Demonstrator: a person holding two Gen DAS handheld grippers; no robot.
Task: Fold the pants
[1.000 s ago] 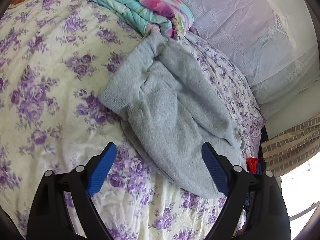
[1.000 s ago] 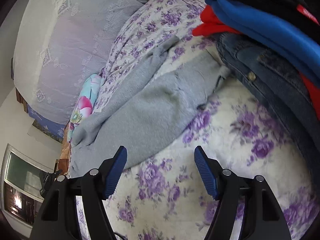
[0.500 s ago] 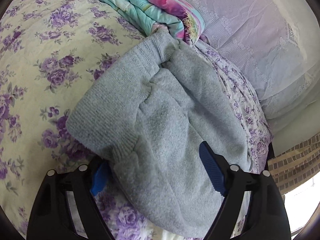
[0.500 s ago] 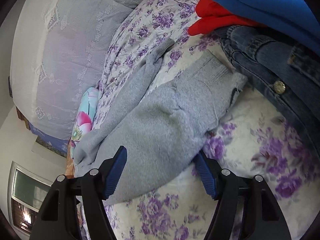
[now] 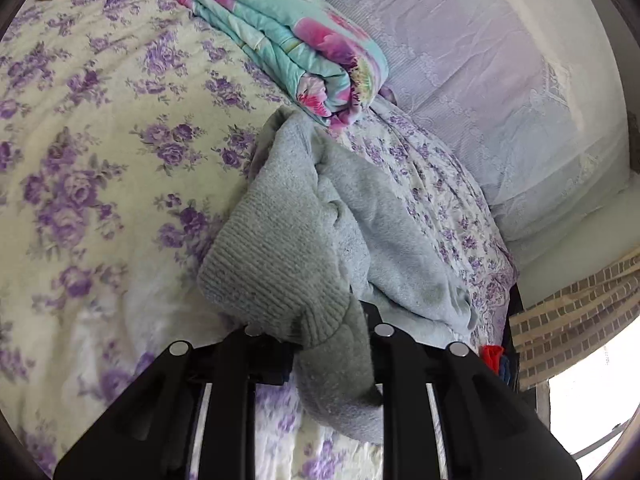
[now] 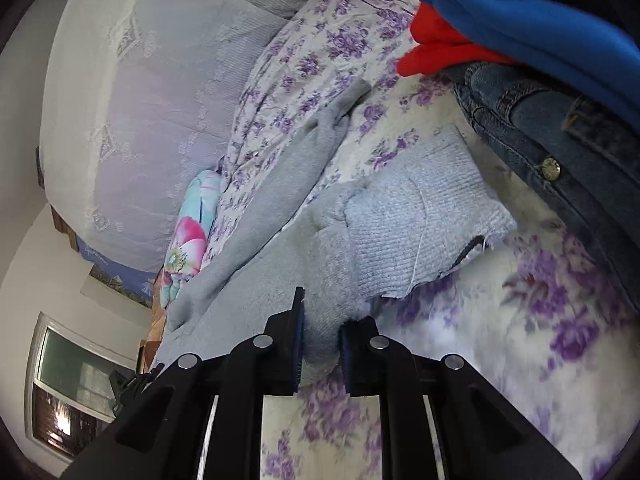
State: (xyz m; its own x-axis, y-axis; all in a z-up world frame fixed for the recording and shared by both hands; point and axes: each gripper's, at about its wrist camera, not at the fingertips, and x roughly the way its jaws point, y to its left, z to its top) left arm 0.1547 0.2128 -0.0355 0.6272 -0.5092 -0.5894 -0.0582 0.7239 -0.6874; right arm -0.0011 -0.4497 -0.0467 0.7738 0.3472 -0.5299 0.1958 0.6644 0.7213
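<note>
Grey knit pants (image 5: 360, 216) lie on the flowered bedsheet (image 5: 80, 160). A ribbed end (image 5: 272, 276) of them bunches up right in front of my left gripper (image 5: 324, 344). Its jaws are closing with that fabric pinched between them, and the cloth drapes over the tips and hides the pads. In the right wrist view the other ribbed end (image 6: 420, 220) lies just ahead. My right gripper (image 6: 322, 340) is closing, its blue pads pressing a fold of the grey pants (image 6: 256, 256).
A folded turquoise flowered quilt (image 5: 288, 40) touches the far end of the pants. A lilac lace pillow (image 5: 480, 80) lies behind it. Jeans (image 6: 560, 140) under blue (image 6: 520, 20) and red (image 6: 432, 52) garments are piled right of the right gripper.
Both grippers moved forward onto the pants and went from wide open to closed on the fabric. The cloth now bunches up at each gripper.
</note>
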